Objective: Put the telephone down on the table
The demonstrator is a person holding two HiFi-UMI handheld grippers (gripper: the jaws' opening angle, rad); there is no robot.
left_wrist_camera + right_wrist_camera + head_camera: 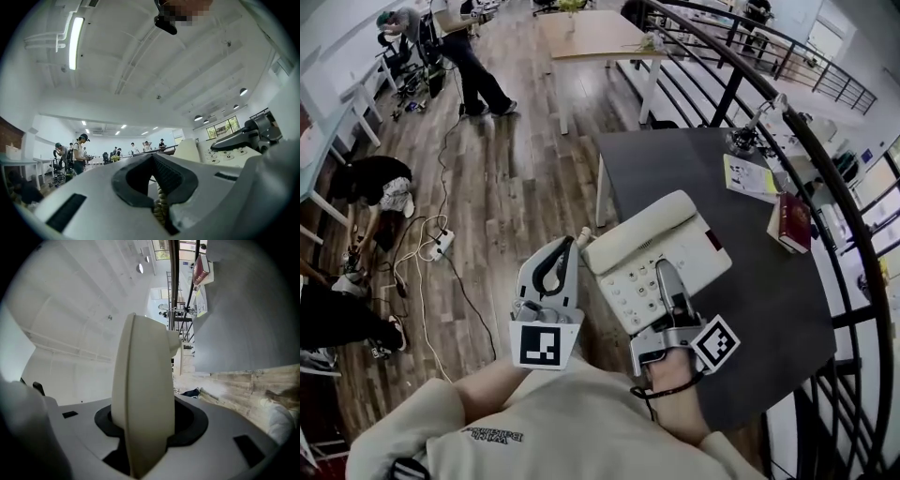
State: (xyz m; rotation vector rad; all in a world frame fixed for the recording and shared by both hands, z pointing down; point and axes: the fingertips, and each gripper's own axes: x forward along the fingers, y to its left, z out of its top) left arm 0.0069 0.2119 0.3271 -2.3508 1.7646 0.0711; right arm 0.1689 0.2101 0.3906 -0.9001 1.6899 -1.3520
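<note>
A cream telephone (pixel 642 246) with its handset on the cradle is held over the near left corner of the dark grey table (pixel 675 159), partly past the edge; I cannot tell whether it rests on the table. My right gripper (pixel 667 277) is shut on the telephone's near edge, which stands as a cream slab (pixel 143 394) between the jaws. My left gripper (pixel 564 248) is just left of the telephone. It is shut on the telephone's coiled cord (pixel 161 208). The keypad (pixel 225 152) shows at the right of the left gripper view.
On the table's far side lie a red book (pixel 792 222), a leaflet (pixel 748 176) and a small stand (pixel 745 139). A black curved railing (pixel 825 178) runs along the table's right. People, cables and a power strip (pixel 441 244) are on the wooden floor at the left.
</note>
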